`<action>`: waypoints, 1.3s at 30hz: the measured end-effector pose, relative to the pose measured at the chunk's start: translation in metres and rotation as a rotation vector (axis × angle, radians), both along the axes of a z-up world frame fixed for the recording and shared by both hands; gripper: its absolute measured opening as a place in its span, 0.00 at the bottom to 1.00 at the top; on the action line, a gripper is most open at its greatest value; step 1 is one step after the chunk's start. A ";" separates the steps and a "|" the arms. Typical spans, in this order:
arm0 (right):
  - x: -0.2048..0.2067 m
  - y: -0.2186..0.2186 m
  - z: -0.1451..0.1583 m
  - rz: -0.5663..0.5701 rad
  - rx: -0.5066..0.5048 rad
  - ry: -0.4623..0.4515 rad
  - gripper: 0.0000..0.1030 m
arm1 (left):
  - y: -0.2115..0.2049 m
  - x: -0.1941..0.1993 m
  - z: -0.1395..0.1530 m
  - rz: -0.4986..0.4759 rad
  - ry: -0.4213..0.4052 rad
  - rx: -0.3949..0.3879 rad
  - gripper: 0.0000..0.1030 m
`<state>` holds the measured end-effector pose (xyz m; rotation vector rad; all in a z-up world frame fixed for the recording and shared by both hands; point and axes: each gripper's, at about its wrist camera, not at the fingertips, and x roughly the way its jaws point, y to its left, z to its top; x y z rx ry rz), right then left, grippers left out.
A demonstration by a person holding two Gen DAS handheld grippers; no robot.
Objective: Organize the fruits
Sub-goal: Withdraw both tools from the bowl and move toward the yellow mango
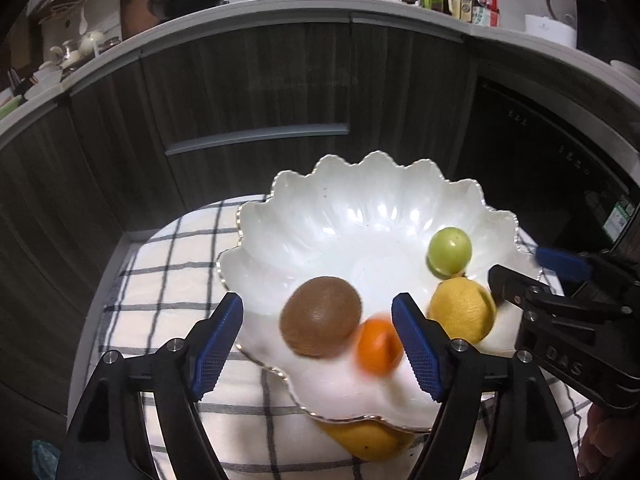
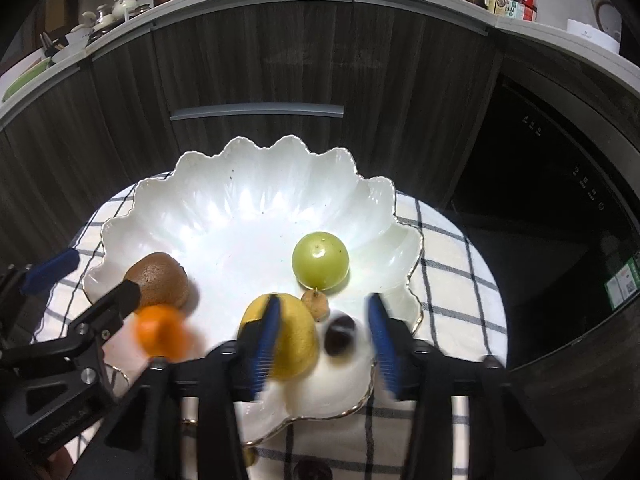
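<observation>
- Both grippers hang over the near rim of the scalloped white bowl (image 1: 360, 216) on the checked cloth (image 1: 168, 280).
- Left gripper (image 1: 318, 344): jaws apart, blurry orange (image 1: 378, 350) loose between them, kiwi (image 1: 320, 316) right beside it.
- Right gripper (image 2: 324, 340): jaws apart, a dark blurred fruit (image 2: 340, 334) between them, touching neither.
- Lemon (image 2: 296, 340) and green fruit (image 2: 320, 266) sit toward the bowl's right side.

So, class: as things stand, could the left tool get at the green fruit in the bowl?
Probably not directly. The green fruit lies at the far right of the bowl, with the lemon and the right tool close in front. The left tool, open, has the kiwi and orange fruit ahead.
</observation>
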<state>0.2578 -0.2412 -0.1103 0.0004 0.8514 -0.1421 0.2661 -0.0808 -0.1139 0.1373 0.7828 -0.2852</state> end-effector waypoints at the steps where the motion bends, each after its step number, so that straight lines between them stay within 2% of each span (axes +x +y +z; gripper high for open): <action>1: -0.001 0.000 0.001 -0.004 -0.008 -0.007 0.68 | 0.001 0.001 0.000 0.008 0.003 0.002 0.74; 4: -0.006 0.001 0.006 -0.031 -0.039 -0.024 0.77 | 0.006 -0.001 0.001 0.027 0.004 0.003 0.77; 6: -0.009 0.001 0.007 -0.040 -0.046 -0.025 0.77 | 0.008 -0.005 0.003 0.038 -0.010 0.014 0.85; 11: -0.019 0.001 0.010 -0.054 -0.049 -0.030 0.78 | 0.011 -0.016 0.009 0.049 -0.035 0.023 0.93; 24: -0.054 0.012 0.034 -0.065 -0.039 -0.076 0.78 | 0.025 -0.045 0.026 0.059 -0.063 0.005 0.96; 39: -0.085 0.027 0.022 -0.064 -0.015 -0.058 0.78 | 0.042 -0.081 0.013 0.066 -0.055 0.021 0.96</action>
